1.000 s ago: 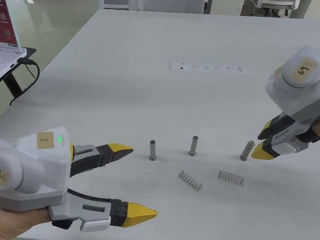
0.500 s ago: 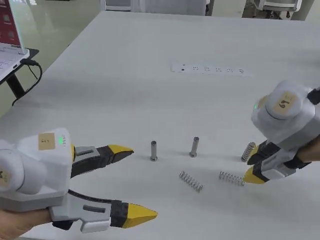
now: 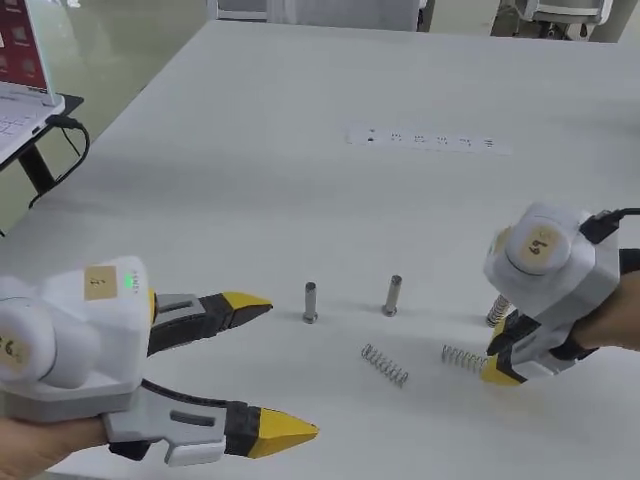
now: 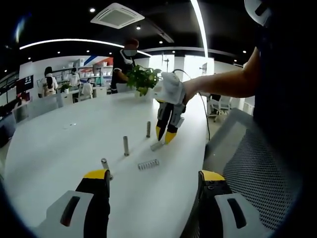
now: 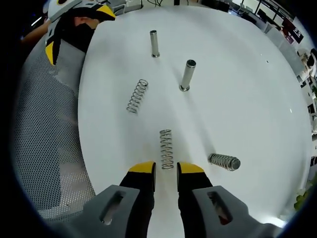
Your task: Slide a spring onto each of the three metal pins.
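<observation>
Two bare metal pins [image 3: 310, 302] [image 3: 392, 296] stand upright mid-table. A third pin [image 3: 497, 310] to their right carries a spring. Two loose springs [image 3: 384, 364] [image 3: 463, 357] lie in front of the pins. My right gripper [image 3: 497, 372] hovers low at the right spring's end. In the right gripper view that spring [image 5: 166, 148] lies straight ahead, its near end between my narrowly open fingertips [image 5: 143, 169], not clamped. My left gripper [image 3: 285, 368] is wide open at the near left, holding nothing. In the left gripper view the right gripper [image 4: 165, 136] points down at the spring [image 4: 156, 146].
A white power strip [image 3: 430, 140] lies farther back on the white table [image 3: 250, 150]. A laptop [image 3: 20, 80] sits on a stand off the table's left edge. A grey mesh chair [image 5: 44, 124] stands by the near edge. People stand in the background [image 4: 130, 64].
My right gripper has moved down and toward me, from beside the sprung pin to the end of the right loose spring. The left gripper has stayed put.
</observation>
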Motion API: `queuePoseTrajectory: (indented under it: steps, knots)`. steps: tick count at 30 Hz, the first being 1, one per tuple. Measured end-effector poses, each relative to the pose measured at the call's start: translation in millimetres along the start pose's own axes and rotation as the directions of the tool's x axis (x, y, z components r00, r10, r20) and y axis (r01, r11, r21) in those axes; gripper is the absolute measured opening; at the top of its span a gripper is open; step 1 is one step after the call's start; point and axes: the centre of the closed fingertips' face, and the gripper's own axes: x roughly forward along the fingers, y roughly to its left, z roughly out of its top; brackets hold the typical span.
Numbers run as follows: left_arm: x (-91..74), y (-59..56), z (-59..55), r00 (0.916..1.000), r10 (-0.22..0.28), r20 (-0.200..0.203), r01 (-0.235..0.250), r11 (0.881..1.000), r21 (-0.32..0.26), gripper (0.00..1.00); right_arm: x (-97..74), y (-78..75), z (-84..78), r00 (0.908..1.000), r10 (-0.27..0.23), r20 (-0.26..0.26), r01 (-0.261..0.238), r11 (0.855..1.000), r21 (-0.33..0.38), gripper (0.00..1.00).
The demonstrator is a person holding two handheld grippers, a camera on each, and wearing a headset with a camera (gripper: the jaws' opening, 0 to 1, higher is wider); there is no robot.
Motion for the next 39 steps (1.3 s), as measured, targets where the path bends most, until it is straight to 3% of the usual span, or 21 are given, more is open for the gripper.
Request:
queuePoseTrajectory:
  steps: [10, 19, 28, 39]
  knots:
    - [-0.9, -0.5, -1.4, 1.0000, 0.000, -0.004, 0.000, 1.000, -0.004, 0.67, 7.4, 3.3, -1.1, 0.9998, 0.007, -0.017, -0.007, 1.000, -0.025, 0.12]
    - [1.3, -2.7, -0.6, 1.0000, -0.007, -0.004, 0.007, 1.000, -0.002, 0.65, 8.1, 1.3, -0.2, 0.9996, -0.016, -0.021, 0.015, 0.998, -0.060, 0.08]
    - [6.8, -5.2, 1.7, 0.9996, -0.025, -0.010, 0.026, 1.000, 0.013, 0.63, -9.0, 9.6, 9.5, 0.9999, -0.011, 0.010, 0.012, 0.999, -0.050, 0.08]
    - [15.1, -4.2, 10.8, 0.9977, -0.066, -0.012, 0.067, 0.997, 0.042, 0.57, -42.7, 39.5, 39.1, 0.9943, 0.034, 0.101, -0.024, 0.995, -0.095, 0.08]
